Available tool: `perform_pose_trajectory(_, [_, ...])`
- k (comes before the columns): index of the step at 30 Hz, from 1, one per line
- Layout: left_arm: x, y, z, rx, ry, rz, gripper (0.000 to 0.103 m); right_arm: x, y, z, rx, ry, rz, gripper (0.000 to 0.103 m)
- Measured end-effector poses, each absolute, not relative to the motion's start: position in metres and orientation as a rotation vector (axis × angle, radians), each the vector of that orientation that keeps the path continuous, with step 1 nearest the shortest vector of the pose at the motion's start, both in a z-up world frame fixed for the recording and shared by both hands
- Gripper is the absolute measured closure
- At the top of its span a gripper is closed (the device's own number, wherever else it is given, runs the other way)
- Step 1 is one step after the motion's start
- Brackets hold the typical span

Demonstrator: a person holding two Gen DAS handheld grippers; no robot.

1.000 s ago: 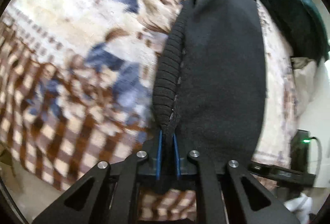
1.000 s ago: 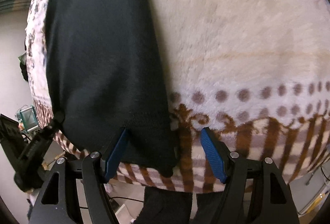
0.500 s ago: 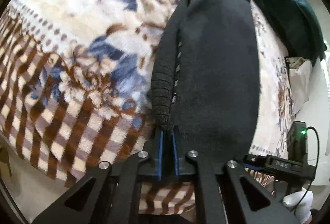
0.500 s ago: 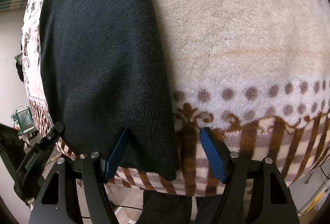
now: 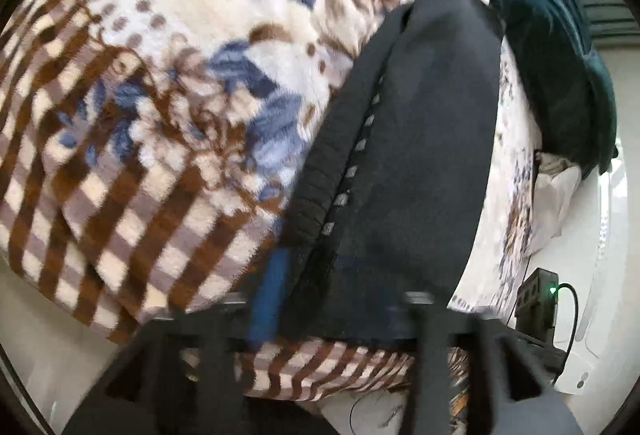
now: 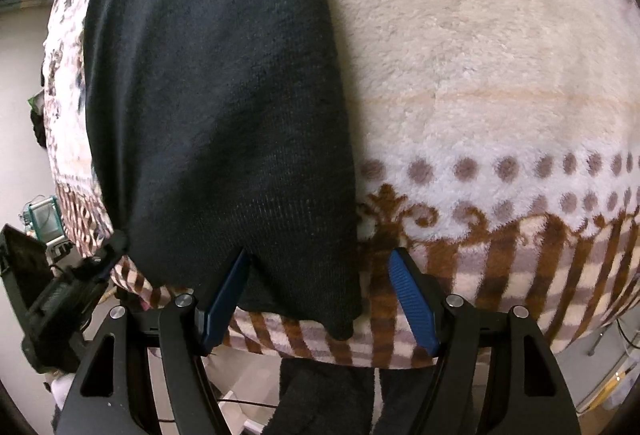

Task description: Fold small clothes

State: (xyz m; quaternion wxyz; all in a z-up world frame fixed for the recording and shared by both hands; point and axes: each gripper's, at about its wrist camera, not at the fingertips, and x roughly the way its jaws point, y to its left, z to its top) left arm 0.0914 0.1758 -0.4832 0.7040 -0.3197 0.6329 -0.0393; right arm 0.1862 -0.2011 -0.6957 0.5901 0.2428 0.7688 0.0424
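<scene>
The black knit garment (image 5: 420, 139) lies folded into a long strip on a plush blanket (image 5: 168, 83) with brown checks and blue flowers, its near end at the blanket's edge. The left tool (image 5: 340, 295), blurred, has just been opening, its pads apart with the garment's ribbed edge between them. The right tool (image 6: 320, 299) stands wide open, gripping nothing, its left pad partly hidden by the garment's near corner.
</scene>
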Motion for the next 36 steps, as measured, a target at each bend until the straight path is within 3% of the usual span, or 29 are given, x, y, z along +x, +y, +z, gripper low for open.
perform_pose_trajectory(6, [0.095,0.191,-0.515,-0.757,1.39,-0.071,0.045,0.185,-0.2,-0.693,0.596,1.767,0.089,0.029])
perform_pose_trajectory(12, [0.113,0.137,-0.519,-0.666,1.428,-0.318,0.047,0.186,-0.202,-0.695,0.589,1.777,0.085,0.029])
perform_pose_trajectory(13, [0.112,0.134,-0.52,-0.674,1.431,-0.331,0.051,0.184,-0.206,-0.696,0.587,1.779,0.086,0.029])
perform_pose_trajectory(14, [0.112,0.133,-0.52,-0.69,1.429,-0.337,0.066,0.185,-0.206,-0.697,0.589,1.779,0.083,0.029])
perform_pose_trajectory(15, [0.109,0.14,-0.52,-0.705,1.426,-0.314,0.075,0.184,-0.206,-0.698,0.594,1.78,0.079,0.029])
perform_pose_trajectory(16, [0.108,0.149,-0.52,-0.716,1.419,-0.279,0.082,0.184,-0.205,-0.698,0.595,1.78,0.077,0.029])
perform_pose_trajectory(17, [0.106,0.16,-0.519,-0.732,1.402,-0.233,0.082,0.184,-0.205,-0.699,0.597,1.78,0.073,0.029])
perform_pose_trajectory(22, [0.093,0.221,-0.501,-0.677,1.327,-0.038,0.076,0.186,-0.21,-0.697,0.621,1.777,0.067,0.029])
perform_pose_trajectory(24, [0.093,0.222,-0.507,-0.752,1.336,-0.11,0.061,0.187,-0.211,-0.696,0.616,1.772,0.072,0.029])
perform_pose_trajectory(25, [0.096,0.219,-0.51,-0.774,1.337,-0.144,0.043,0.186,-0.211,-0.696,0.61,1.773,0.076,0.029])
perform_pose_trajectory(26, [0.1,0.212,-0.513,-0.785,1.333,-0.194,0.036,0.187,-0.212,-0.696,0.607,1.775,0.078,0.029])
perform_pose_trajectory(31, [0.123,0.15,-0.531,-0.871,1.38,-0.393,0.036,0.186,-0.208,-0.697,0.606,1.779,0.075,0.029])
perform_pose_trajectory(36, [0.116,0.116,-0.497,-0.957,1.24,-0.555,0.037,0.186,-0.206,-0.698,0.621,1.782,0.065,0.029])
